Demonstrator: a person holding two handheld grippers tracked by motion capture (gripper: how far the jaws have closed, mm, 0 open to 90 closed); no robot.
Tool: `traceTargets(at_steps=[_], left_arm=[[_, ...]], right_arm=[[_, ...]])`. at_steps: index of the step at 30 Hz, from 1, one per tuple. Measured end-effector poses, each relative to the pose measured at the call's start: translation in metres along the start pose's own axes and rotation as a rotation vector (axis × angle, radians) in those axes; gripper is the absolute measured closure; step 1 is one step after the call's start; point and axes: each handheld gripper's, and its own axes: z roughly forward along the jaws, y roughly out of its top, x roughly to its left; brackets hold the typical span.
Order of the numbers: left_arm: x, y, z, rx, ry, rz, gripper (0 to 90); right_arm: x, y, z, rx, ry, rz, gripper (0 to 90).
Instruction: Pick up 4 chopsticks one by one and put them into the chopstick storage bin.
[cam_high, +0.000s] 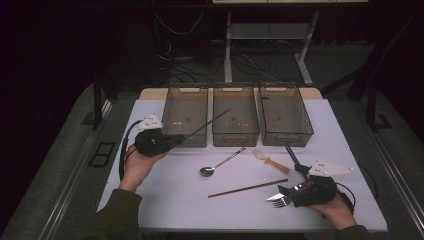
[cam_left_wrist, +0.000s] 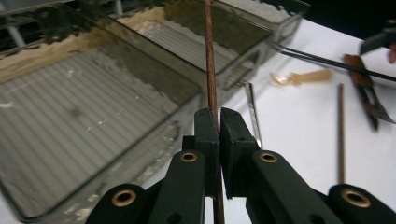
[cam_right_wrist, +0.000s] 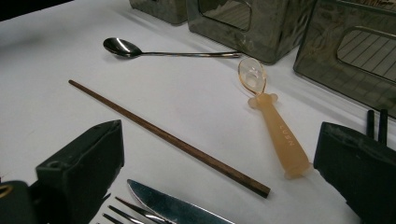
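In the high view we see three smoky bins side by side at the desk's (cam_high: 165, 200) far edge: left bin (cam_high: 185, 114), middle bin (cam_high: 235, 113), right bin (cam_high: 284, 112), all apparently bare inside. The left gripper (cam_high: 176, 140), at centre left, clamps a brown chopstick (cam_high: 207, 124) slanting over the middle bin.

In the left gripper view we see the jaws pinched tight on the chopstick, rising to the frame's top above a bare ribbed bin floor.

In the right gripper view the right gripper (cam_right_wrist: 224, 186) stands wide open, holding nothing, over a second chopstick (cam_right_wrist: 168, 139), a knife (cam_right_wrist: 173, 207) and a fork (cam_right_wrist: 123, 212).
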Motion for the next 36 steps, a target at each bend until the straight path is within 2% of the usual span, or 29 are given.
traceTargets(at_steps=[9, 12, 20, 25, 28, 32, 36], left_arm=[[0.018, 0.010, 0.007, 0.008, 0.066, -0.065, 85.9], [0.021, 0.013, 0.008, 0.015, 0.083, -0.072, 86.0], [0.037, 0.024, 0.015, 0.027, 0.163, -0.092, 86.0], [0.047, 0.032, 0.020, 0.047, 0.224, -0.103, 86.0], [0.052, 0.035, 0.022, 0.052, 0.243, -0.117, 85.9], [0.062, 0.041, 0.031, 0.089, 0.296, -0.129, 85.9], [0.069, 0.043, 0.036, 0.110, 0.320, -0.148, 86.0]], right_arm=[[0.000, 0.000, -0.001, -0.002, -0.001, 0.002, 2.0], [0.000, 0.000, -0.001, -0.003, 0.001, -0.001, 2.1], [0.001, 0.000, -0.002, -0.005, 0.000, -0.001, 2.1], [0.000, 0.000, -0.002, -0.007, -0.001, 0.003, 2.1], [0.000, 0.000, -0.002, -0.010, -0.002, 0.003, 2.1], [0.000, 0.000, -0.002, -0.011, -0.003, 0.002, 2.1], [0.000, 0.000, -0.002, -0.014, -0.003, 0.001, 2.0]])
